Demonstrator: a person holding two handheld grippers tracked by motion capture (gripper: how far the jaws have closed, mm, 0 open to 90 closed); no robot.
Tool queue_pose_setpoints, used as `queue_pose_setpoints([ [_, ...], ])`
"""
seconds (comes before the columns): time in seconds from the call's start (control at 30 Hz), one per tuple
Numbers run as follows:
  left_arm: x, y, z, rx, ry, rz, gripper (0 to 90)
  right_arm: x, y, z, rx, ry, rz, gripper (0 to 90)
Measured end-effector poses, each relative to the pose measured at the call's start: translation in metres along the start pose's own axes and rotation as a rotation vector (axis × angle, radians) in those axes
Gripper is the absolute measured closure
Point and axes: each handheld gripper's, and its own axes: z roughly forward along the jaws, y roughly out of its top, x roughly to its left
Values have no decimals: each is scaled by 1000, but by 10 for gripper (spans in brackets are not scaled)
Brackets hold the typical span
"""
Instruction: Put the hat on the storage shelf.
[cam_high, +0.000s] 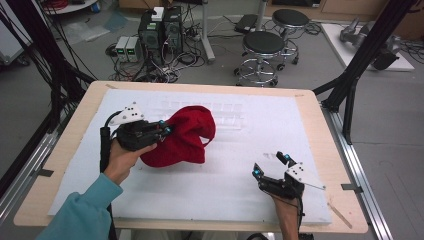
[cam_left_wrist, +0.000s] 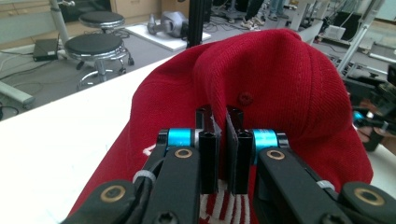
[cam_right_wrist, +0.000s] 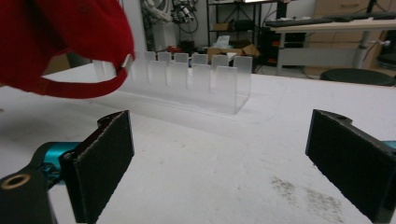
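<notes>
While my left gripper (cam_high: 165, 130) squeezes a fold of the soft red knitted cap (cam_high: 187, 135), the cap hangs from my jaws over the left half of the white foam sheet (cam_high: 225, 185) that covers the wooden tabletop (cam_high: 320, 130). My left jaws are pressed tight together on the red cloth, and in the left gripper view the cap (cam_left_wrist: 275, 88) rises like a hill just past them, with a little red button on top and some red and white stripes low down by the jaws. The bottom of the cap droops toward the foam sheet, nearer the left edge of the tabletop than the right. My left hand (cam_high: 122, 160) comes out of a teal sleeve (cam_high: 82, 215) and holds the gripper from the near left side. My right gripper (cam_high: 270, 165) sits low by the near right corner of the foam sheet, well apart from the cap. Its jaws are spread wide with nothing between them, and in the right gripper view its two black pads (cam_right_wrist: 105, 163) stand far apart over bare foam. Past them stands a long clear plastic rack with a row of upright slots (cam_right_wrist: 191, 77), near the far edge of the foam sheet. The back strap of the cap (cam_right_wrist: 60, 42) hangs just in front of the rack's left end. Two round black stools (cam_high: 262, 47) stand on the grey floor beyond the far edge of the tabletop.
</notes>
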Motion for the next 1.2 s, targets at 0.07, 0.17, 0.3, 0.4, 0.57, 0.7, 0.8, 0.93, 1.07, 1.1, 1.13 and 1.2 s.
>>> queue_pose_setpoints([
  [0.07,-1,3,2,-4,4,-3,852,3,2,0,-5,9,0,67],
  [0.17,-3,7,6,-14,-4,-19,853,11,7,1,-15,44,7,67],
  [0.3,-7,14,13,-19,-1,-11,852,29,15,4,-17,109,3,67],
  [0.4,-10,19,17,-26,5,-10,852,48,22,9,-30,170,-7,67],
  [0.57,-13,27,23,-35,31,-15,852,66,27,12,-35,222,-22,67],
  [0.7,-15,32,31,-33,57,-17,853,78,31,15,-33,265,-17,67],
  [0.8,-17,35,36,-30,54,-18,854,86,32,17,-34,281,-18,68],
  [0.93,-21,37,43,-26,56,-10,854,98,34,22,-18,308,-25,68],
  [1.07,-26,38,49,-28,53,-8,854,108,34,26,-12,336,-25,69],
  [1.1,-27,38,50,-30,52,-11,854,108,34,26,-12,336,-25,69],
  [1.13,-28,38,51,-31,50,-9,854,110,34,27,-12,348,-26,81],
  [1.2,-32,39,56,-40,49,-11,855,116,35,31,-5,374,-32,149],
])
